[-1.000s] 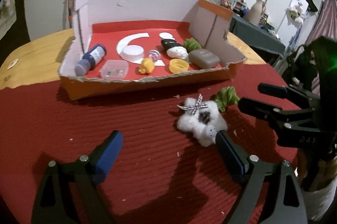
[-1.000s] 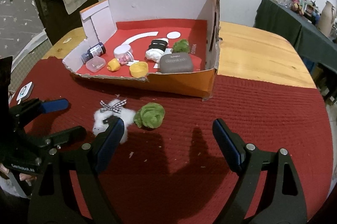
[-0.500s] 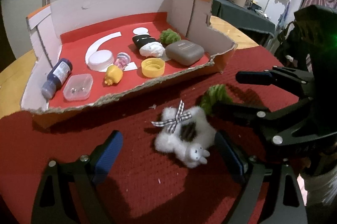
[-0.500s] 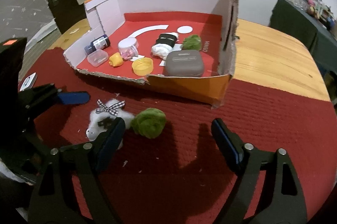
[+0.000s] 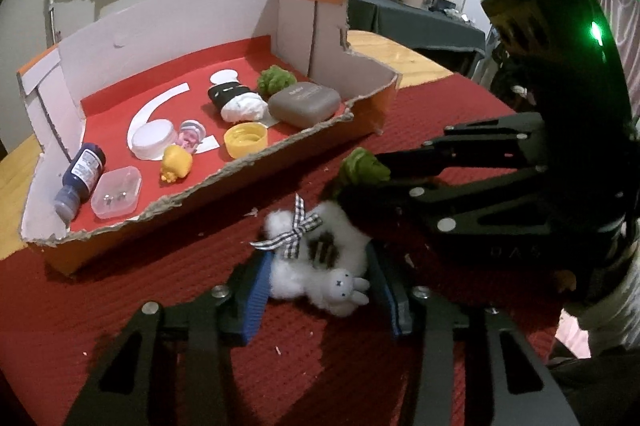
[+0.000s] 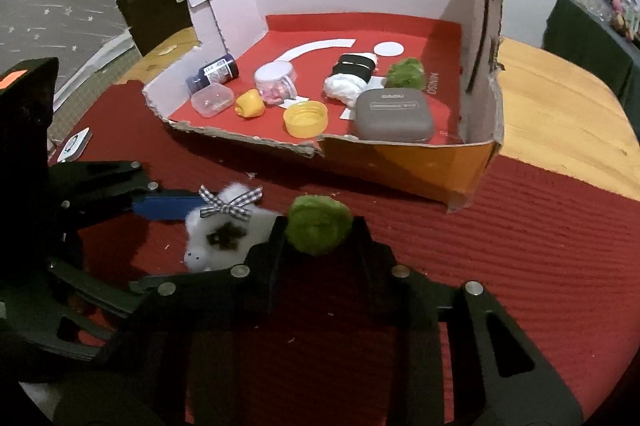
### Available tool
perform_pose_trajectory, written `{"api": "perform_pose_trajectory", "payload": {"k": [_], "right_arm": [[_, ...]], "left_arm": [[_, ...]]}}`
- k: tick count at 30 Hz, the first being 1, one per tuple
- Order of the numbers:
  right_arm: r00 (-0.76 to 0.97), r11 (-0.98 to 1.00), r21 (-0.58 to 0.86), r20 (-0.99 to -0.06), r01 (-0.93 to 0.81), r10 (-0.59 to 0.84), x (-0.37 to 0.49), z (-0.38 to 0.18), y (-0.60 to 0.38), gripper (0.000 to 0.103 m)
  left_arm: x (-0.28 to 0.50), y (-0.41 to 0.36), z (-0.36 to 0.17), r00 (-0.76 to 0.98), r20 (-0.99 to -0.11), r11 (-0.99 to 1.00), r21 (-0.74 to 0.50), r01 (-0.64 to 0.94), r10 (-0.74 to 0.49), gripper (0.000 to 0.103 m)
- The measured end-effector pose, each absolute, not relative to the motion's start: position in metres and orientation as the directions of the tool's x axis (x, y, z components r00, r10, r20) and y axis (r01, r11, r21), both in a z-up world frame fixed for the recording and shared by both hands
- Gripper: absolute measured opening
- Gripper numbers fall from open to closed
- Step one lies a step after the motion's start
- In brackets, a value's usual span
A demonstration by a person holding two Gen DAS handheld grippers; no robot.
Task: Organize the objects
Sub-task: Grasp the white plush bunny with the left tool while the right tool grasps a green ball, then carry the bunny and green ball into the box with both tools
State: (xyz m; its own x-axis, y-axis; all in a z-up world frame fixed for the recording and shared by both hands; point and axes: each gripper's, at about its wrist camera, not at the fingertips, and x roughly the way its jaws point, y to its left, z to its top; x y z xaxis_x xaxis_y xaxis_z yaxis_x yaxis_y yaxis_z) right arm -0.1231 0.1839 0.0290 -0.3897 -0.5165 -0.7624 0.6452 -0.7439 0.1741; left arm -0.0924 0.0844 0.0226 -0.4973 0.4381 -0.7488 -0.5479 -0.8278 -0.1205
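Two claws, left claw (image 5: 320, 290) closing around white plush bunny (image 5: 316, 266) (head toward camera), right claw (image 6: 320, 230) clamping green pompom (image 6: 319, 224)

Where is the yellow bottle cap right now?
The yellow cap lies open side up inside the cardboard box, near its torn front edge. In the right wrist view it sits between the yellow toy on its left and the grey case on its right.

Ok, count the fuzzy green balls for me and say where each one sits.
2. One green ball lies inside the cardboard box, beside the grey case. The other green ball is out on the red mat, clamped in the right tool.
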Motion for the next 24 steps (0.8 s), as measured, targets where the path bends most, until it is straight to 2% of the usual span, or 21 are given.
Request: {"api": "perform_pose_trajectory", "payload": {"k": [4,5,7,8,19,22,24], "right_arm": [[-0.398,-0.742,0.186,-0.746,0.644,-0.533,-0.118,0.036,0.188,0.029],[-0.402,-0.741,0.188,-0.741,0.644,-0.538,-0.116,0.039,0.189,0.029],[-0.405,-0.739,0.198,-0.731,0.644,-0.549,-0.114,0.044,0.192,0.029],[-0.405,-0.737,0.199,-0.729,0.646,-0.552,-0.113,0.047,0.193,0.029],[-0.419,-0.743,0.194,-0.722,0.641,-0.550,-0.108,0.050,0.195,0.029],[-0.418,-0.742,0.200,-0.719,0.640,-0.554,-0.108,0.052,0.196,0.029],[-0.422,-0.743,0.199,-0.716,0.639,-0.556,-0.108,0.054,0.196,0.029]], "left_arm": [[-0.087,0.081,0.027,-0.507,-0.739,-0.833,-0.130,-0.538,0.443,0.046],[-0.086,0.080,0.029,-0.509,-0.736,-0.831,-0.131,-0.540,0.446,0.036],[-0.085,0.078,0.033,-0.517,-0.726,-0.833,-0.139,-0.536,0.454,0.025],[-0.085,0.077,0.035,-0.511,-0.725,-0.830,-0.150,-0.537,0.462,0.023],[-0.086,0.070,0.030,-0.484,-0.724,-0.822,-0.202,-0.532,0.491,0.023],[-0.085,0.067,0.033,-0.481,-0.719,-0.818,-0.215,-0.533,0.502,0.020],[-0.083,0.063,0.037,-0.490,-0.712,-0.820,-0.214,-0.531,0.503,0.013]]}}
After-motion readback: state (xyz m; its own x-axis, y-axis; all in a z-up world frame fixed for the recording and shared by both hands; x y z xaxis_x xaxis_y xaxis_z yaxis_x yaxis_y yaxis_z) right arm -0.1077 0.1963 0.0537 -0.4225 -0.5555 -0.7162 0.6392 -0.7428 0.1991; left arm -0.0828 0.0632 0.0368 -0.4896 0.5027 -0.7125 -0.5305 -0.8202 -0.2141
